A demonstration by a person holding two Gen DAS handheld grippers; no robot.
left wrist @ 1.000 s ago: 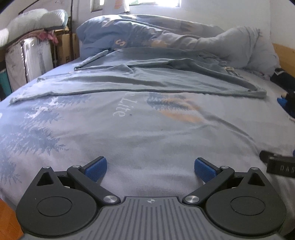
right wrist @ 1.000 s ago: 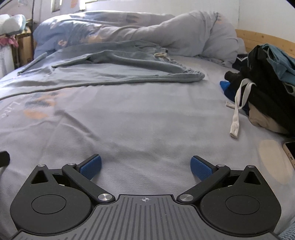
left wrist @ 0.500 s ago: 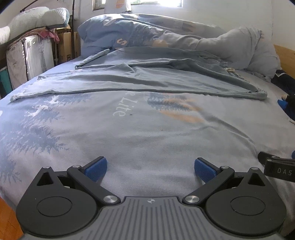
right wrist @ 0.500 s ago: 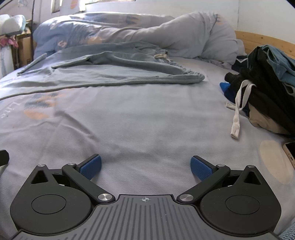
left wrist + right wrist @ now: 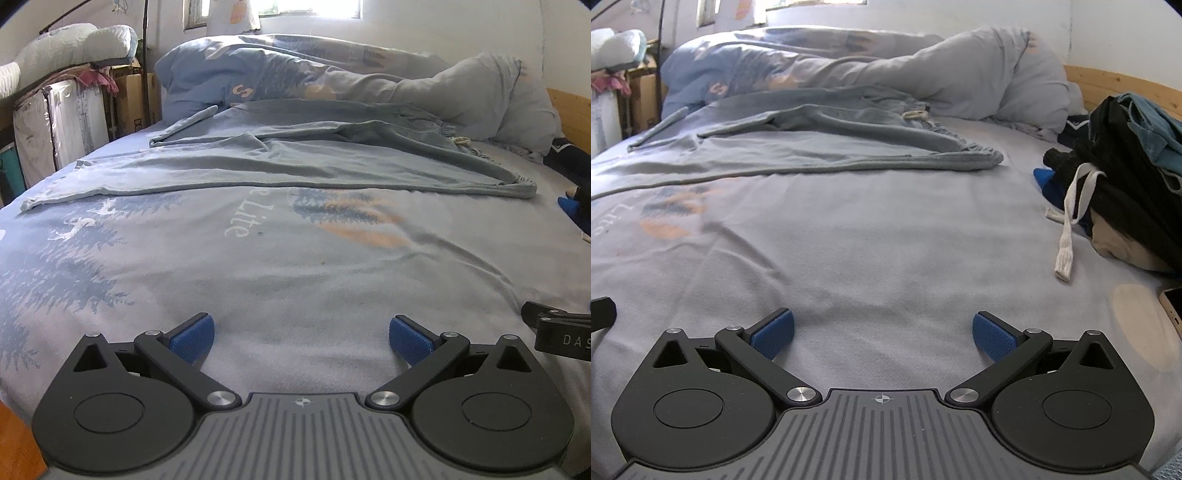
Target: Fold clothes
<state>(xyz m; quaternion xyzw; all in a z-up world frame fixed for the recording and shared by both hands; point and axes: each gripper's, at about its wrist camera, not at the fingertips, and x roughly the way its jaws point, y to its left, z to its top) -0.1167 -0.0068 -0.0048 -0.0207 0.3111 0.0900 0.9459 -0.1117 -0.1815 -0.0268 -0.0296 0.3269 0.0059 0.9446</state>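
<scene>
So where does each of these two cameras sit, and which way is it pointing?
Left wrist: on the left hand-held gripper, facing across the bed at the grey-blue trousers; its open blue pads show.
Right wrist: on the right hand-held gripper, same way, clothes pile at right; open pads show.
Shared: trousers, rumpled duvet.

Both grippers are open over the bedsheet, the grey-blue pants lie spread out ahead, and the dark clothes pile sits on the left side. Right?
Not quite: the dark clothes pile sits on the right side, as the right wrist view shows. The left gripper, right gripper and grey-blue pants are as stated.
</scene>
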